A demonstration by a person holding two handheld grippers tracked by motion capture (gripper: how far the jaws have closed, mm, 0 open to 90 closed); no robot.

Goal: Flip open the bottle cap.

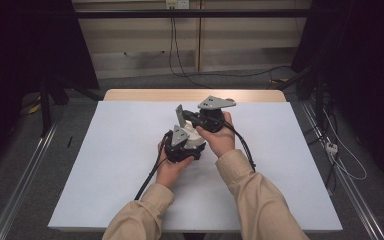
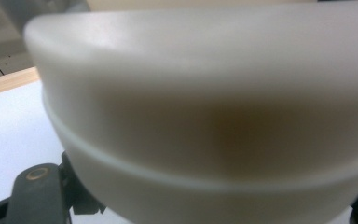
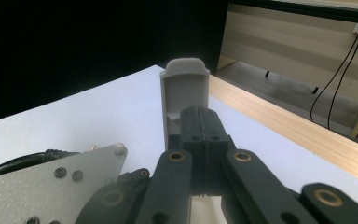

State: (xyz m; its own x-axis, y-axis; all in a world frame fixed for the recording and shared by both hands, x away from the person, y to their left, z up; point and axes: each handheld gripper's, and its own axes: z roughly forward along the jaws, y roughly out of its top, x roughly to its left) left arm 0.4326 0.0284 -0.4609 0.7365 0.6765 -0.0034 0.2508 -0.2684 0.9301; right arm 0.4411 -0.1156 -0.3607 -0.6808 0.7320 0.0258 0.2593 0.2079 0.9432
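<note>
White plastic container [image 1: 194,140] sat near the middle of the surface [image 1: 120,165], caught between the two hand-held grippers. In the left gripper view its rounded, ribbed wall [image 2: 205,121] stood right against the camera, blurred by nearness — one black jaw showed at its lower left edge. The left hand-held gripper [image 1: 180,147] lay on the near left side of the container, its jaws closed in on it. The right hand-held gripper [image 1: 192,119] stood just beyond, on the far right side, pointing left. Its jaws were pressed flat together in the right gripper view, pinching the lower part of an upright grey-white flap [image 3: 184,93] — seemingly the container's raised lid, though the join was hidden. Both hands rested close together, nearly touching.
</note>
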